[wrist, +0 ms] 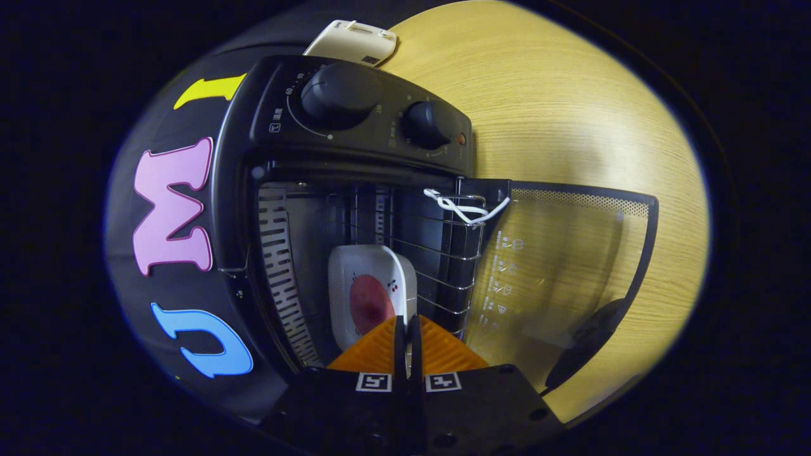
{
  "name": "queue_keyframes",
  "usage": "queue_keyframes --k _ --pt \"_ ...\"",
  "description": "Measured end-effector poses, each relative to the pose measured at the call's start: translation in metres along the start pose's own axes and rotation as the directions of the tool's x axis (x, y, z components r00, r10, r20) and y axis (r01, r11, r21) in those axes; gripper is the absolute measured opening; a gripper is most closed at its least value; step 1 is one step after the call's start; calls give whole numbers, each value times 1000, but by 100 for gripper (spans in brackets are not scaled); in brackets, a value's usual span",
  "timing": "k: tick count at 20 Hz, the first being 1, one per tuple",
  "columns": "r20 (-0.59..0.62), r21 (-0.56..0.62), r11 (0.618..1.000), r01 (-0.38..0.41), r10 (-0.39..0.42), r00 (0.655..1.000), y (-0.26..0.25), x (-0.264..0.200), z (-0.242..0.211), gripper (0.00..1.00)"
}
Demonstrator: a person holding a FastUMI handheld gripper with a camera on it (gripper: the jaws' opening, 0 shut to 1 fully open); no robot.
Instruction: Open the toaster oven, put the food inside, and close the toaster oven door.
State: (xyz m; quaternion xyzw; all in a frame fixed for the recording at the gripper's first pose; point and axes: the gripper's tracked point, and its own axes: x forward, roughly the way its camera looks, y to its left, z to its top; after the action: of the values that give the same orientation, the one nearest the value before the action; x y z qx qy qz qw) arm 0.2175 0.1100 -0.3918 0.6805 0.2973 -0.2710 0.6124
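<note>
Two orange fingers nearly meet — tool rolled sideways, gripping the plate inside the open toaster oven.

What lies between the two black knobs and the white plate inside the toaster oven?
In the gripper view, between the knobs and the white plate lie the oven's upper door frame and the wire rack. The gripper jaws pinch the plate's near rim.

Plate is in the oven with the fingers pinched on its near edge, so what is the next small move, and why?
Probably open the gripper and let go. The white plate with the red food already sits inside the toaster oven on the wire rack, and the orange fingers look closed on its near rim. The glass door is swung fully open, so releasing and backing out comes before closing it.
</note>
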Motion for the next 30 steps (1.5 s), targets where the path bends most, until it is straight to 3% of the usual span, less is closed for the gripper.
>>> queue_keyframes --k 8,15,21,24,27,30 --pt "119 57 998 37 -43 992 0 15 -4 5" --pt "72 53 996 66 -70 995 -4 6 -14 6" --pt "43 75 997 35 -39 998 4 6 -16 13" --pt "33 89 996 29 -32 999 8 2 -18 27" --pt "13 62 998 32 -33 999 7 -10 -20 27" --pt "-97 -27 1000 -3 0 995 10 -40 -37 27"
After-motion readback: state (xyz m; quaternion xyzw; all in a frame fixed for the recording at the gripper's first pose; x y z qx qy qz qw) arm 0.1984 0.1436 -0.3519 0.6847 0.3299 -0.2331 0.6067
